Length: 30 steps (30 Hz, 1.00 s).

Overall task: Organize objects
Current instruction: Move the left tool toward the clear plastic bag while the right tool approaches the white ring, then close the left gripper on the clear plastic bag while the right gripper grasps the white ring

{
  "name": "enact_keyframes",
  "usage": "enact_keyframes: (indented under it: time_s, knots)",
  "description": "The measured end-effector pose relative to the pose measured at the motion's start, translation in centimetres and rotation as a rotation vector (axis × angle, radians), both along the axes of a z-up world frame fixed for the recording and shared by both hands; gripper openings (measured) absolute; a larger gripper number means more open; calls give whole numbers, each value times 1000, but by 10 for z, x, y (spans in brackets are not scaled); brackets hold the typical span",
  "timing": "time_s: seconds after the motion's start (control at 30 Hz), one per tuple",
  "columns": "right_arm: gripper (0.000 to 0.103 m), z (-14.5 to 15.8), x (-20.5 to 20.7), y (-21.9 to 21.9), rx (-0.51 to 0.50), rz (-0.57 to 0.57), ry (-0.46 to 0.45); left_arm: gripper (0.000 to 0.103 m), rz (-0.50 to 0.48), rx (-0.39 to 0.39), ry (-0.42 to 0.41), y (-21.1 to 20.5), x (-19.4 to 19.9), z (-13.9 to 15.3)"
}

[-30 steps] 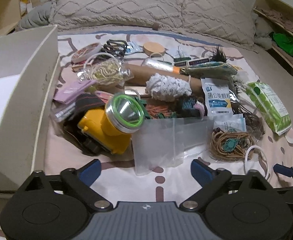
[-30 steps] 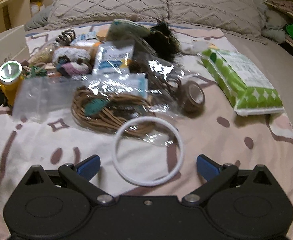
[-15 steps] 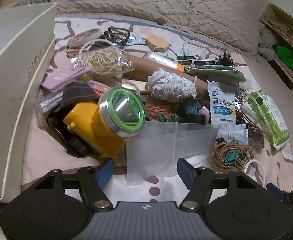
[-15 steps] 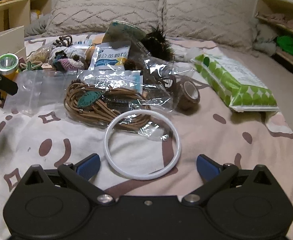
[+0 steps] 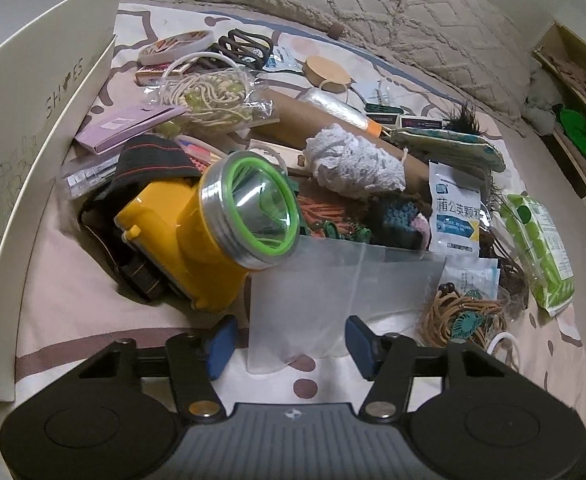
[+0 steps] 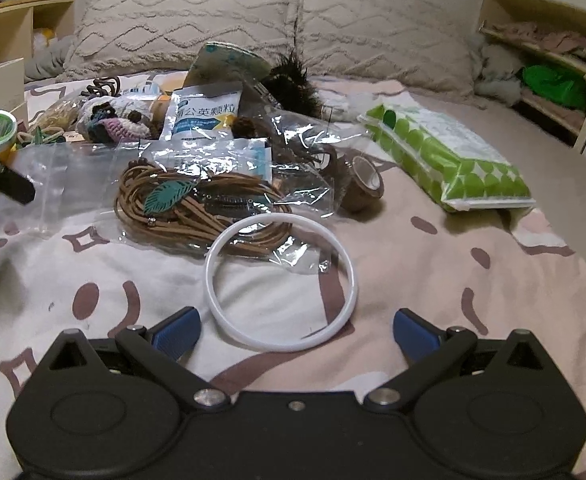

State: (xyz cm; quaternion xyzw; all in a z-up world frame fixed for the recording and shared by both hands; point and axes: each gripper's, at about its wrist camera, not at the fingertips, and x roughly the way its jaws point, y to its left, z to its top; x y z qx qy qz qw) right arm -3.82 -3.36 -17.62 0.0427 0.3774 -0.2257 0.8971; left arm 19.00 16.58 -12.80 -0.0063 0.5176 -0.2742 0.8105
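Note:
My left gripper (image 5: pixel 291 340) hovers low over the bedspread, its jaws closing. The near edge of an empty clear plastic bag (image 5: pixel 333 288) lies between the blue pads, which do not press on it. A yellow headlamp (image 5: pixel 213 232) with a green-rimmed lens lies just beyond the left finger. My right gripper (image 6: pixel 296 330) stands open over the bedspread. A white ring (image 6: pixel 209 280) lies flat right in front of it, untouched. Behind the ring sits a bagged brown cord bundle (image 6: pixel 197 208) with a teal leaf.
A white shoe box (image 5: pixel 33 100) stands along the left. Several small items are piled on the bed: a cardboard tube (image 5: pixel 293 120), a white sachet (image 5: pixel 455 216), a tape roll (image 6: pixel 363 184), a green tissue pack (image 6: pixel 445 152). Pillows (image 6: pixel 181 28) line the far edge.
My left gripper has sunk and come closer to the headlamp and the plastic bag, and its jaws have narrowed around the bag's edge. The right gripper has barely moved and stays open.

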Motion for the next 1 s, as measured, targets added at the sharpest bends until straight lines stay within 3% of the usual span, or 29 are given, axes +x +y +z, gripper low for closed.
enact_keyframes:
  time_s: [0.1,0.17,0.23,0.37,1.0]
  knots:
    - [103,1,10,-6,18,32,27,42,-6,17,-6,1,1,1]
    - [103,2,17,-10,28,51,38,23,-5,24,1,1,0,1]
    - [103,2,21,-14,38,60,42,13,1,29,2,2,-1,3]
    - [103,1,24,-19,62,59,34,3,-11,24,-1,5,-3,8]
    - [103,-2,26,-20,55,75,35,0,86,114,45,55,-21,19]
